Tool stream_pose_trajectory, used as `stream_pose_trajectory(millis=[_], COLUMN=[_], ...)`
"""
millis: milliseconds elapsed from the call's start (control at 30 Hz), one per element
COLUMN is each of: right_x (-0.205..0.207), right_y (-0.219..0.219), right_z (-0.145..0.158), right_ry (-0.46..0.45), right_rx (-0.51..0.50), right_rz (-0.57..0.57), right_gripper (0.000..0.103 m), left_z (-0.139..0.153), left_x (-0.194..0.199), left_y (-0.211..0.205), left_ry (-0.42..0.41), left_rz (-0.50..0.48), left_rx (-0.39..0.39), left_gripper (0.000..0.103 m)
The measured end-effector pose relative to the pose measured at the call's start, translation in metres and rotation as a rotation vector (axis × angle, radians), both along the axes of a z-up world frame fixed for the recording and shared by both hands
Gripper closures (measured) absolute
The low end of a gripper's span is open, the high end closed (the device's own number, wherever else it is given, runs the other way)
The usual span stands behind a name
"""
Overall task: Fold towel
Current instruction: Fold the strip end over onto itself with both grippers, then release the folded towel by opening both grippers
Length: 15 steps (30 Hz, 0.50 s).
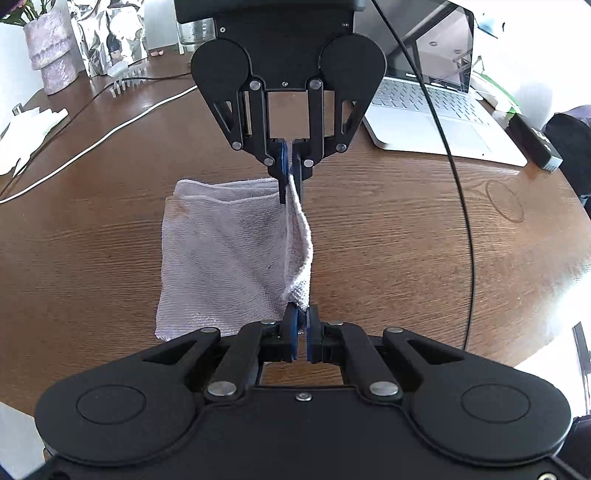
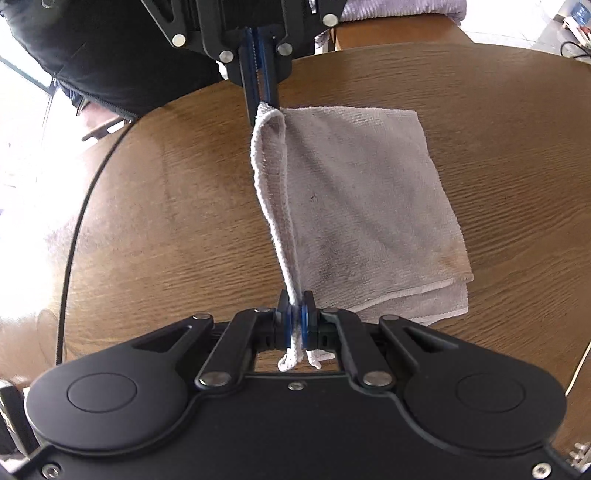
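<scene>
A pale grey towel (image 1: 221, 251) lies folded on the round brown wooden table (image 1: 406, 240). Its right-hand edge is lifted into a taut ridge between my two grippers, which face each other. My left gripper (image 1: 301, 325) is at the bottom of the left wrist view, shut on the towel's near corner. My right gripper (image 1: 291, 184) pinches the far end of that edge. In the right wrist view the towel (image 2: 362, 192) spreads to the right. There my right gripper (image 2: 295, 321) is shut on the edge, with cloth poking out behind the pads, and my left gripper (image 2: 262, 99) holds the other end.
An open laptop (image 1: 424, 107) sits at the far right, with a black box (image 1: 535, 140) beside it. A white cable (image 1: 110, 133) and a black cable (image 1: 461, 206) cross the table. A vase (image 1: 51, 48), a foil bag (image 1: 107, 33) and white tissue (image 1: 26, 129) stand far left. A person in dark clothing (image 2: 110, 55) stands beside the table.
</scene>
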State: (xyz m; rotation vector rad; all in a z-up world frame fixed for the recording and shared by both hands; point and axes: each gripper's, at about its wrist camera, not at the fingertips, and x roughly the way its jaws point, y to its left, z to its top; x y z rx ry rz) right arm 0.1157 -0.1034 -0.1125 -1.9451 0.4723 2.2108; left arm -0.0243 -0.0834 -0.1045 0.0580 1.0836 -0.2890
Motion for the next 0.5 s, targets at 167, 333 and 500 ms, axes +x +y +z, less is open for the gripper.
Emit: stream_pose_trajectory(millis=[167,333,500], right_x=[0.0,0.006,0.01], right_y=[0.0,-0.01,-0.009], right_z=[-0.005,0.006,0.027], right_ry=[-0.081,-0.122,-0.142], right_rx=[0.001,0.054,0.082], right_rz=[-0.043,-0.064,-0.3], right_gripper=[0.029,0.007,0.007], left_z=[-0.004,0.009,0.019], left_x=[-0.001,-0.01,-0.001], left_y=[0.006,0.017,0.034], left_ry=[0.091,0.02,0.041], left_rz=[-0.028,-0.033,-0.057], left_rx=[-0.054,-0.028,-0.02], left_gripper=[0.046,0.011,0.011])
